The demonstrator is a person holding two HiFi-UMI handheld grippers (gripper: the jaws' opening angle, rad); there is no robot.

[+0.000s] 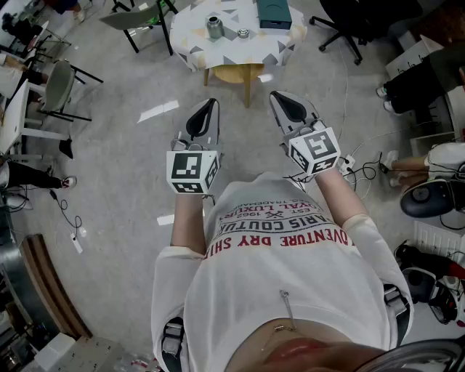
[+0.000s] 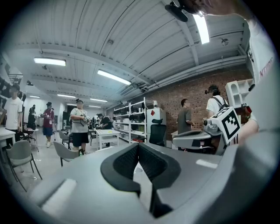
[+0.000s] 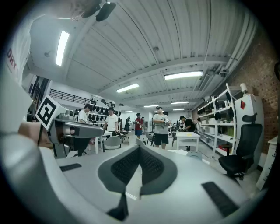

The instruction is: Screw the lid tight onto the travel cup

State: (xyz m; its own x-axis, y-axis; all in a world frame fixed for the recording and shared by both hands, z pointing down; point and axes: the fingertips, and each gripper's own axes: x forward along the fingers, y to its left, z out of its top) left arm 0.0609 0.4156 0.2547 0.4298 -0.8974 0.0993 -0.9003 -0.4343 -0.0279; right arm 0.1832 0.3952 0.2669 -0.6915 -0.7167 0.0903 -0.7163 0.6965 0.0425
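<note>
A steel travel cup (image 1: 214, 27) stands on the small round table (image 1: 190, 40) at the top of the head view, with its lid (image 1: 243, 33) lying apart to its right. My left gripper (image 1: 205, 109) and right gripper (image 1: 285, 100) are held side by side in front of my chest, well short of the table. Both are shut with nothing between the jaws. In the left gripper view the left gripper (image 2: 139, 146) points out across the room, and in the right gripper view the right gripper (image 3: 139, 149) does the same; neither shows the cup.
A teal box (image 1: 274, 13) lies on the table's far right. Chairs (image 1: 54, 87) stand left, an office chair (image 1: 349, 29) right, cables (image 1: 363, 163) on the floor. Several people (image 3: 161, 127) stand among tables and shelves (image 2: 131, 122) across the room.
</note>
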